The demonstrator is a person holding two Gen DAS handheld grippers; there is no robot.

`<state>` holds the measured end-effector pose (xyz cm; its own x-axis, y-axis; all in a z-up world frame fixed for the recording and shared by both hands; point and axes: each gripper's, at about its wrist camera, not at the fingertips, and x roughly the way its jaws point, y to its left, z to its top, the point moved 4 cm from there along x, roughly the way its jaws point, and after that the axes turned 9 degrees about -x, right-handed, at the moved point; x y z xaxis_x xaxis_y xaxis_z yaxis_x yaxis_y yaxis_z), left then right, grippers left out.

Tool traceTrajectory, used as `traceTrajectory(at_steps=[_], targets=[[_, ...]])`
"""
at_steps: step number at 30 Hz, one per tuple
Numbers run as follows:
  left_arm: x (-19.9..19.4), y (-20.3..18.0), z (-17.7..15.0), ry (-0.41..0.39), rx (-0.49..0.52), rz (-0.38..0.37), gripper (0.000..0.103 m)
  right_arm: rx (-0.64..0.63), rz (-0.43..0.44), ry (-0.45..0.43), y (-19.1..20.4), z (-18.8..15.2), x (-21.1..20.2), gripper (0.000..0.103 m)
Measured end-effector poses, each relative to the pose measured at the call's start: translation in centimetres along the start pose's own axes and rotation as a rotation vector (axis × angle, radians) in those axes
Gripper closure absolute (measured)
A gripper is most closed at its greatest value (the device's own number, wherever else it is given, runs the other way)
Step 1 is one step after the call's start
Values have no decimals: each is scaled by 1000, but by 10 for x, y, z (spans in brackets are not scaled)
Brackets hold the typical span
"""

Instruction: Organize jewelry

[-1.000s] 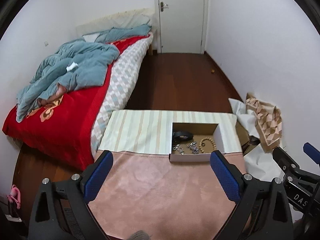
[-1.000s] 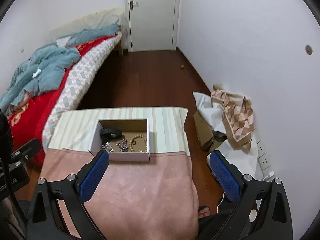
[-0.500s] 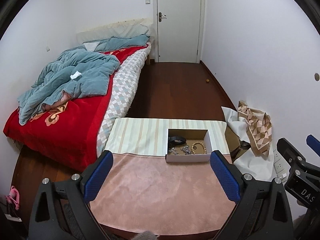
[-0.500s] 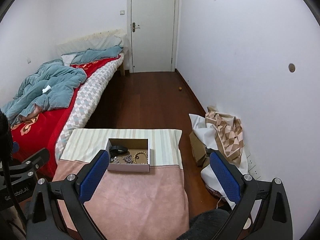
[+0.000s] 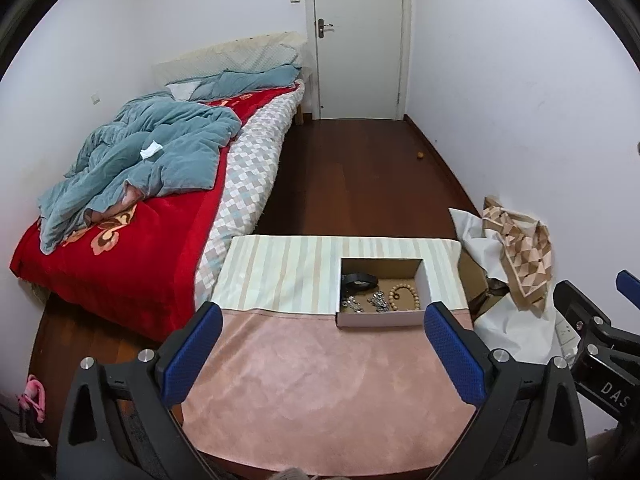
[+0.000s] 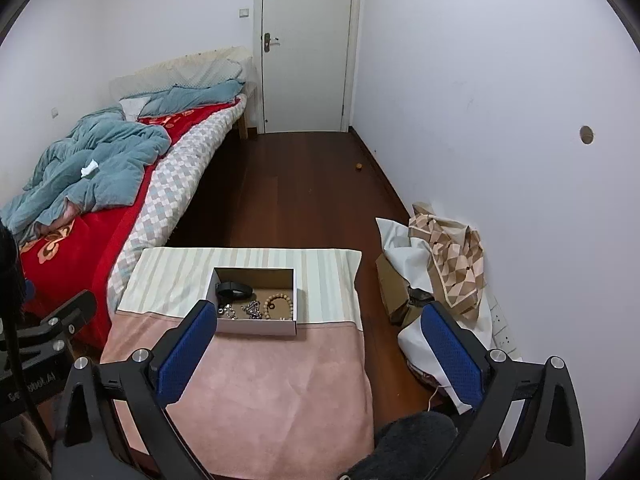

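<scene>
The box [image 5: 380,317] sits on the table [image 5: 320,380], jewelry [image 5: 376,300] inside; bed [image 5: 120,248] left, bags [image 5: 508,260] right.

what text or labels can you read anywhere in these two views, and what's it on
"DAS": white letters on the black body of the right claw, cut off at the edge of the left wrist view.
White lettering on the black body of the left claw, right wrist view: ends in what looks like "AI"; the rest is too blurred to read.
Nothing readable on the cardboard box, door or bedding.
</scene>
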<state>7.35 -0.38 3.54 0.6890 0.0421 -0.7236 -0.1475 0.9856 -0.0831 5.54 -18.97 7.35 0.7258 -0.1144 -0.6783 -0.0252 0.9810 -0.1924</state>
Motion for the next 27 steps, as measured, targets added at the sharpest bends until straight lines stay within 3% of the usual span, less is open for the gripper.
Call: traceTrajectory(at_steps=[15, 27], targets=[[61, -8, 16, 107, -13, 31, 0, 12, 19, 112, -2, 17, 68, 0], [76, -9, 15, 136, -16, 34, 0, 15, 17, 161, -5, 14, 92, 0]])
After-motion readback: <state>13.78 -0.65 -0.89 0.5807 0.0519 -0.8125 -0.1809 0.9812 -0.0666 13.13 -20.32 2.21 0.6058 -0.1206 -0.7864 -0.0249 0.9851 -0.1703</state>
